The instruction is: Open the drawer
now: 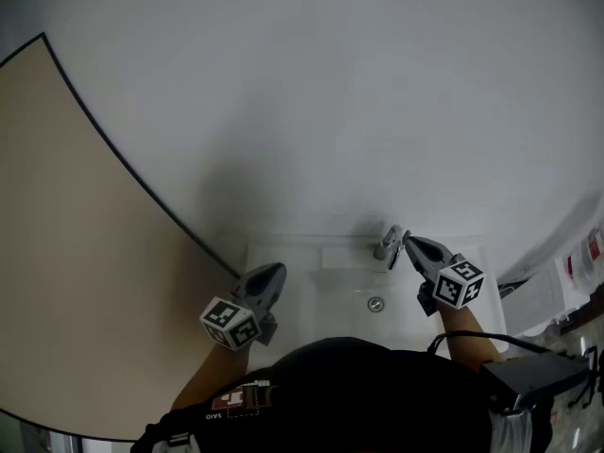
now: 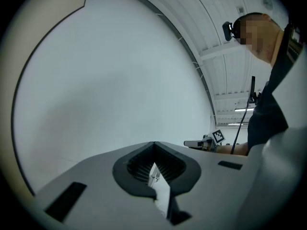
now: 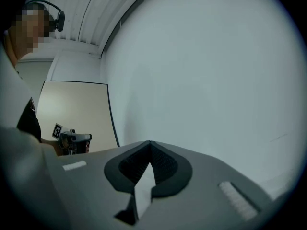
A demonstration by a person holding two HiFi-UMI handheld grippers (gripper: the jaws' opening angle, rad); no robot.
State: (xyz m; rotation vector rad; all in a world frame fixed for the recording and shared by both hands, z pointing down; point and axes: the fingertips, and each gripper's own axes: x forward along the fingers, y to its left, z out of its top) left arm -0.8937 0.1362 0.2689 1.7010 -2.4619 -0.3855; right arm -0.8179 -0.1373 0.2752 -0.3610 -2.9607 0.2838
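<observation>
White wall [image 1: 330,92] fills most of the head view, with a beige panel [image 1: 75,253] edged by a dark line curving down the left side. At the lower middle of the frame a white sink [image 1: 311,253] sits against the wall, with a metal tap [image 1: 387,243] at its back rim and a round drain [image 1: 376,304] in the basin. The left claw [image 1: 276,270] hangs over the sink's left part, pointing towards the wall. Its own view shows the jaws brought together at the tips with nothing between them. The right claw [image 1: 408,238] is at the lower right of the frame, its tip just beside the tap. Whether it touches the tap cannot be told. Its jaws are also closed tight and empty, with only bare wall ahead of them. A person's dark top [image 1: 349,394] fills the bottom edge. The drawer cannot be made out in any view.
</observation>
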